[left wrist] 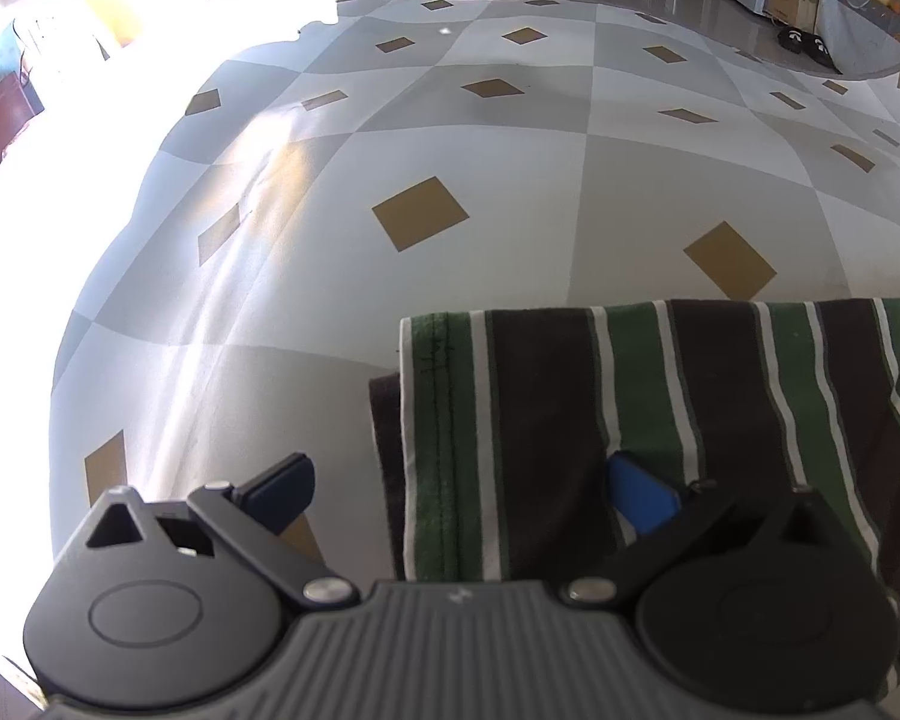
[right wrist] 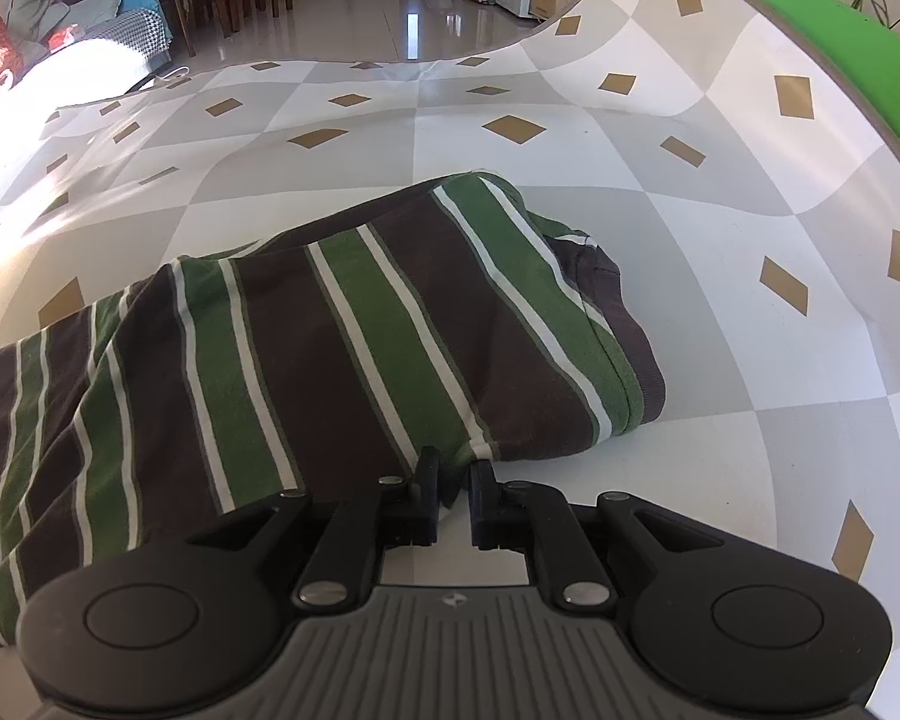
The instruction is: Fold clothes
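Note:
A striped garment (left wrist: 630, 420) in green, dark brown and white lies folded on a checked tablecloth (left wrist: 390, 138). In the left wrist view my left gripper (left wrist: 462, 489) is wide open, straddling the garment's left edge; its right blue pad (left wrist: 642, 498) rests over the cloth, its left pad (left wrist: 282, 486) is over bare tablecloth. In the right wrist view the garment (right wrist: 330, 348) stretches left and ahead. My right gripper (right wrist: 455, 480) is nearly closed and pinches the garment's near edge between its fingertips.
The tablecloth (right wrist: 750, 228) has grey and white squares with tan diamonds. Bright sunlight washes out the table's left side (left wrist: 60, 210). A green object (right wrist: 840, 30) lies beyond the table's right edge. Chairs and floor lie beyond the far edge.

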